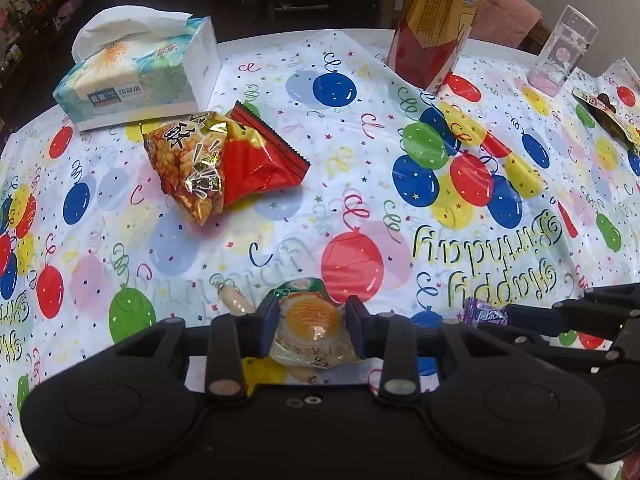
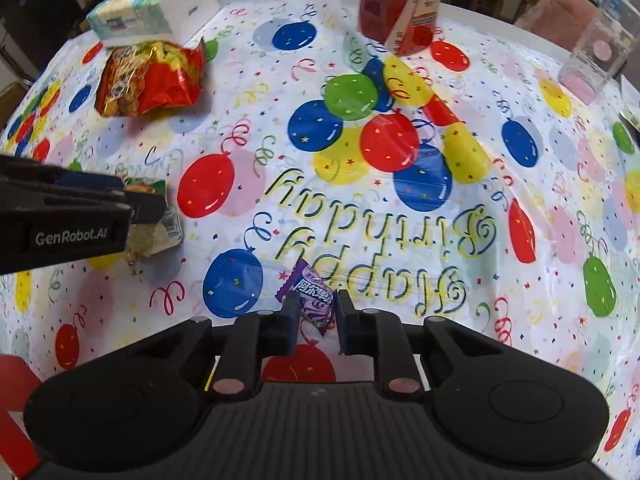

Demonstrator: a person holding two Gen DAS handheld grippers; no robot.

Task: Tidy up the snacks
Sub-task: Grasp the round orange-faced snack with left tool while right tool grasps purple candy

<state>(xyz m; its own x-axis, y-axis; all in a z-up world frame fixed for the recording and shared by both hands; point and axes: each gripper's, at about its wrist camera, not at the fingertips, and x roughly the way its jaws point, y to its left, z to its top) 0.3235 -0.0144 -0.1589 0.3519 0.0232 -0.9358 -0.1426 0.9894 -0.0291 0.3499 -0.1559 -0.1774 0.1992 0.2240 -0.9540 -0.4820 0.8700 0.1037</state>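
My left gripper (image 1: 313, 322) is shut on a green-topped snack packet (image 1: 310, 320) with an orange-yellow picture, low over the balloon tablecloth (image 1: 360, 160). In the right wrist view that packet (image 2: 160, 220) sticks out of the left gripper (image 2: 154, 206) at the left edge. My right gripper (image 2: 318, 320) is shut on a small purple candy (image 2: 312, 296). The same purple candy (image 1: 486, 314) and the right gripper (image 1: 520, 316) appear at the lower right of the left wrist view. A red and gold pile of snack bags (image 1: 224, 164) (image 2: 148, 76) lies at the far left, beside the tissue box.
A tissue box (image 1: 136, 76) (image 2: 156, 8) stands at the back left. A tall yellow-red bottle (image 1: 436, 28) (image 2: 400, 4) and a clear box (image 1: 560, 52) (image 2: 596, 52) stand at the back. Another packet (image 1: 608, 116) lies far right. A pale sausage stick (image 1: 236, 300) lies under my left fingers.
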